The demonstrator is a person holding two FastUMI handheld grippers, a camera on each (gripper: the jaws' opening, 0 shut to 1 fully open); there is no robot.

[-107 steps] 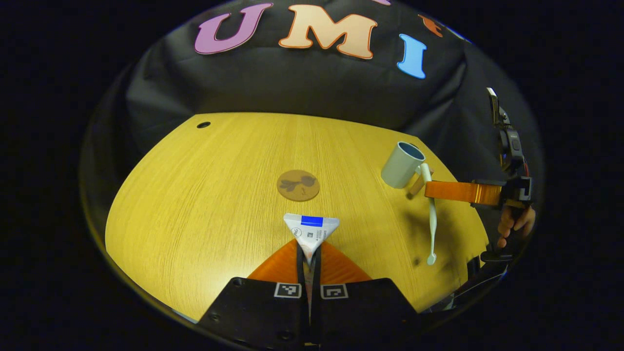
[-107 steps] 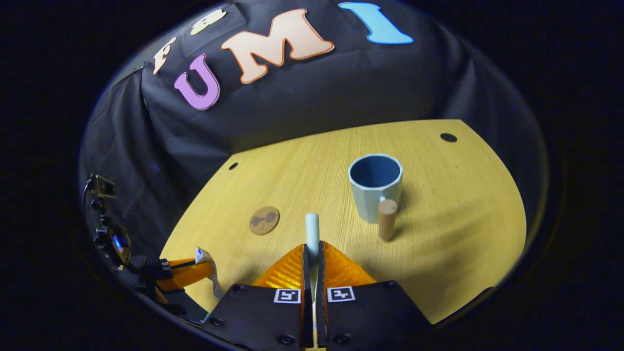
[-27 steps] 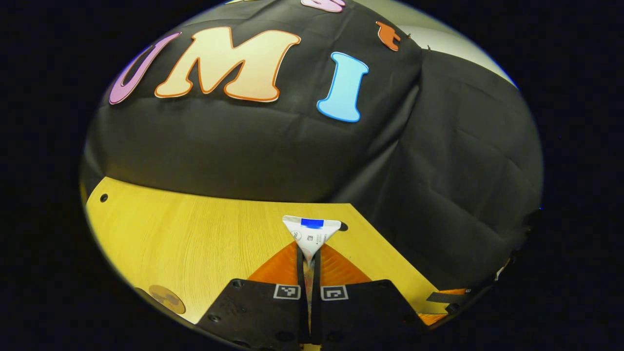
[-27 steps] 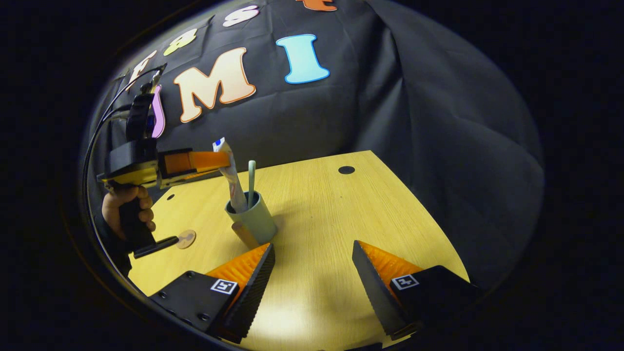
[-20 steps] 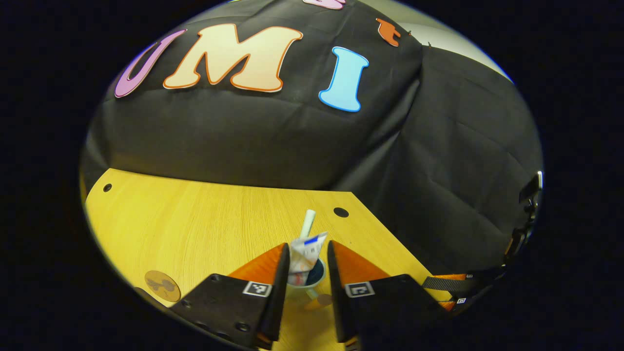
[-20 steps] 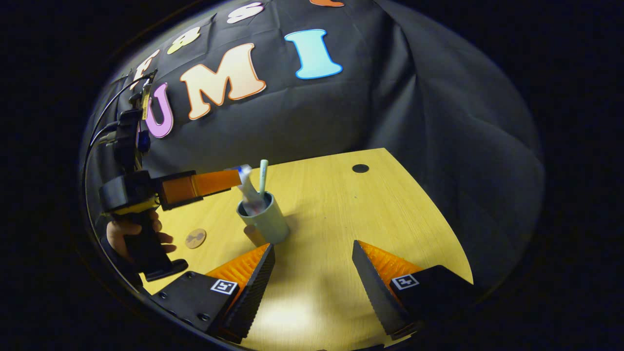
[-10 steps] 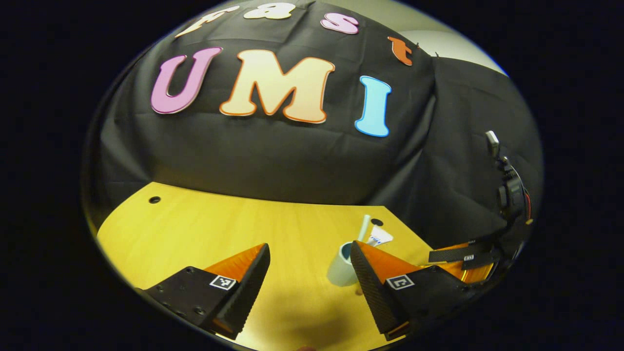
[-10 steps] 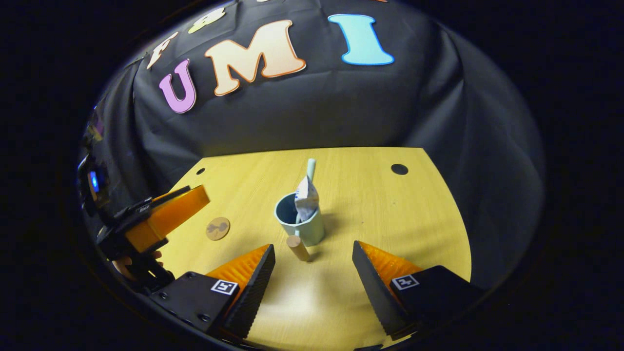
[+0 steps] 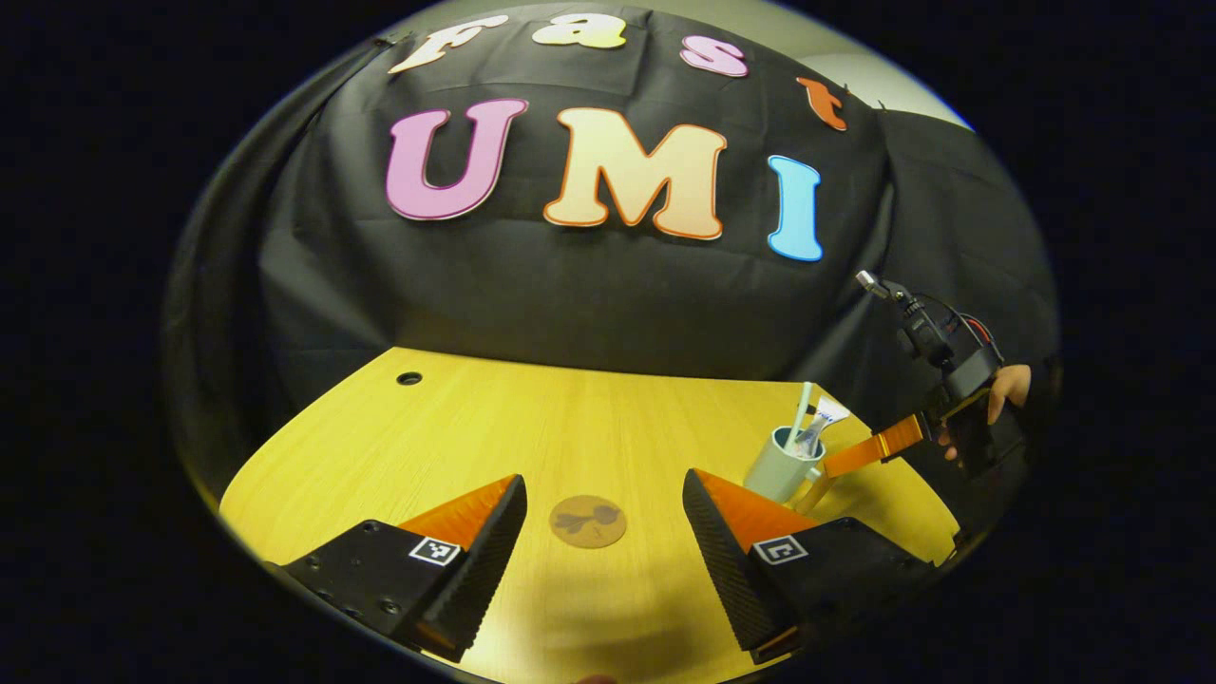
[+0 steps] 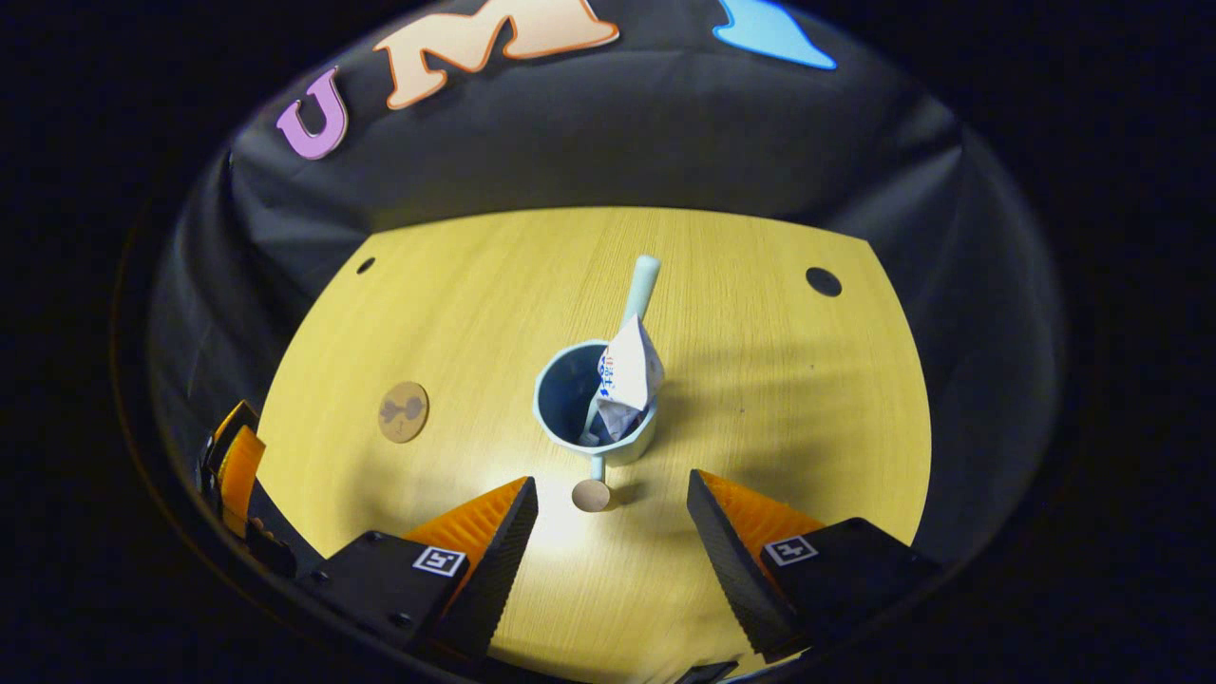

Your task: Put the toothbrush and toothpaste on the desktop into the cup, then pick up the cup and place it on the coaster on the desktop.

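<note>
Two things stand in the cup (image 10: 597, 418): the toothbrush (image 10: 638, 285), whose pale handle leans out over the rim toward twelve o'clock in the right gripper view, and the crumpled toothpaste (image 10: 627, 385) tube, propped against the cup's wall at about three o'clock of its opening. The cup sits upright on the wooden desktop (image 10: 788, 380), and its wooden handle (image 10: 592, 495) points toward six o'clock, at the camera.

The right gripper (image 10: 611, 532) hangs above that handle with its orange fingers (image 10: 484, 518) spread wide apart and nothing between them; the handle's round end lies in the gap, touching neither finger. The coaster (image 10: 404, 411) (a brown disc with a dark figure on it) lies flat on the desktop at nine o'clock from the cup, well apart from it.

In the left gripper view the left gripper (image 9: 603, 532) is likewise spread wide and empty, its fingers (image 9: 470, 513) on either side of the coaster (image 9: 588, 521), which lies on the desktop (image 9: 494, 427) beyond them. The cup (image 9: 781, 467) shows at three o'clock from the coaster, with the toothbrush (image 9: 804, 404) and toothpaste (image 9: 823, 423) sticking up out of it. The right gripper (image 9: 869, 450) reaches toward the cup from the three o'clock side, held by a hand (image 9: 1002, 389) near the picture's edge.
</note>
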